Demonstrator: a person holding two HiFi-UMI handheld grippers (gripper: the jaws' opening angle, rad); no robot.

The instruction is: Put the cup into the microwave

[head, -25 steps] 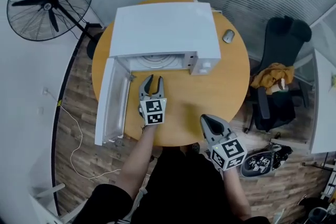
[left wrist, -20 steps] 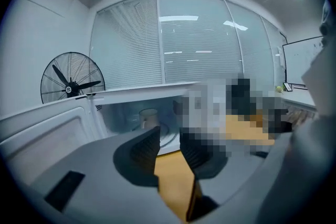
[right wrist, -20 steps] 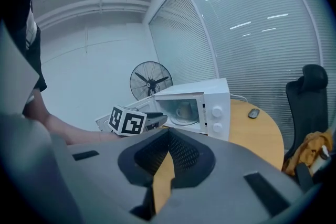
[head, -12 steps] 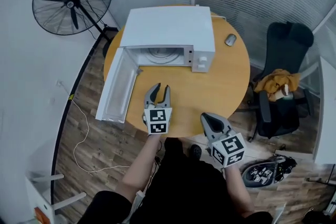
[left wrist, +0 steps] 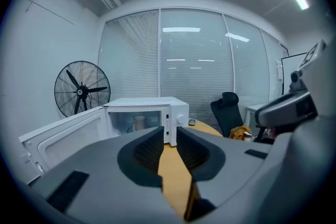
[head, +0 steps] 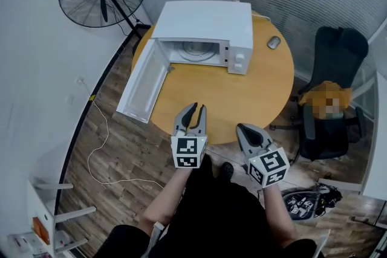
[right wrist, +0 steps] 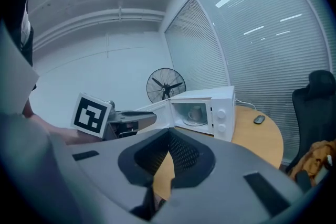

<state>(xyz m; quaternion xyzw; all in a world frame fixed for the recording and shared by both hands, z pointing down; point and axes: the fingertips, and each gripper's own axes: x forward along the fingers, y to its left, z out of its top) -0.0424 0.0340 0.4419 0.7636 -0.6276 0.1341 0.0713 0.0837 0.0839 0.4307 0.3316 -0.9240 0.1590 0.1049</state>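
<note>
Presently, left gripper: empty. Its jaws are closing with only bare tabletop showing through the gap. It is held at the near rim of the table, well apart from the microwave.
Right gripper: jaws together, nothing between them. It sits just beside the left gripper, also at the near rim.
Table: round and wood-coloured, with nothing lying between the grippers and the microwave.
Door: swung wide open to the left, with its free end reaching past the table rim.
Cup: already inside the microwave cavity, upright on the turntable.
Microwave: stands at the far side of the table, cavity facing the person.
Mouse: lies on the table, right of the microwave, apart from it.
Task status (judgement): placement appears complete. Only the open door remains.
Risk, door overhang: a gripper or the person passing on the left could knock the projecting door and strain its hinge.
Risk, slip: a closed jaw tip pushing the smooth door panel could slide off it.
Risk, slam: a hard push could jolt the microwave and tip the cup on the turntable.
</note>
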